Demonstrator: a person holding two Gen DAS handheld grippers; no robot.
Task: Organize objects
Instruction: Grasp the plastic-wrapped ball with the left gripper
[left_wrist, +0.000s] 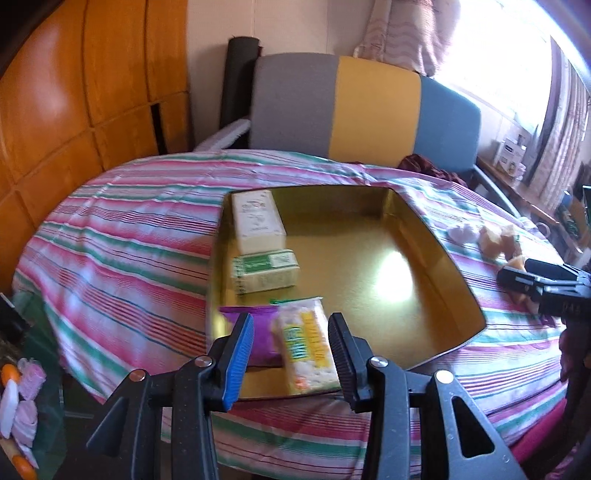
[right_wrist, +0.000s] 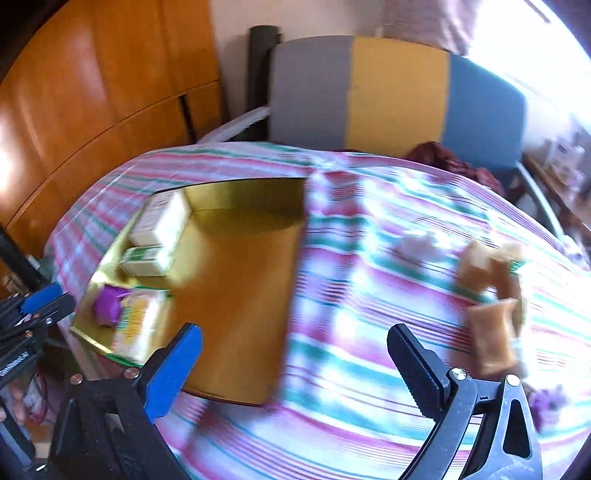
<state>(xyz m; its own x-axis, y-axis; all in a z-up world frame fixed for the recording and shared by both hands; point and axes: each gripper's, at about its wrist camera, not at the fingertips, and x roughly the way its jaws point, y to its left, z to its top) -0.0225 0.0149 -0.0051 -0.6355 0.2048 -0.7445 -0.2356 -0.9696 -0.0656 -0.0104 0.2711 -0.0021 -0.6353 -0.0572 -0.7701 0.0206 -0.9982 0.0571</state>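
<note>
On the striped cloth (left_wrist: 122, 236) of the table: one shallow gold tray (left_wrist: 424, 236), serving as the collecting place.

Tray contents, ranged along its left wall, probably to leave the wide bare floor free for further items: cream box (left_wrist: 258, 221) at the far end; green-and-white box (left_wrist: 264, 271) next; purple packet (left_wrist: 255, 332) and yellow-printed packet (left_wrist: 308, 349) nearest.

Left gripper (left_wrist: 291, 343): jaws narrowly apart, poised over the yellow-printed packet, pads beside it and not visibly pressing; whether any contact remains cannot be told.

Right gripper (right_wrist: 295, 362): jaws wide apart, nothing between them, hanging above the cloth by the tray's right side.

Outstanding, loose on the cloth right of the tray: several tan wrapped packets (right_wrist: 491, 288), one pale crumpled wrapper (right_wrist: 417, 245). Judged next for collection, given the wide jaws turned their way.

Picture from the right side is blurred; finer detail uncertain.
</note>
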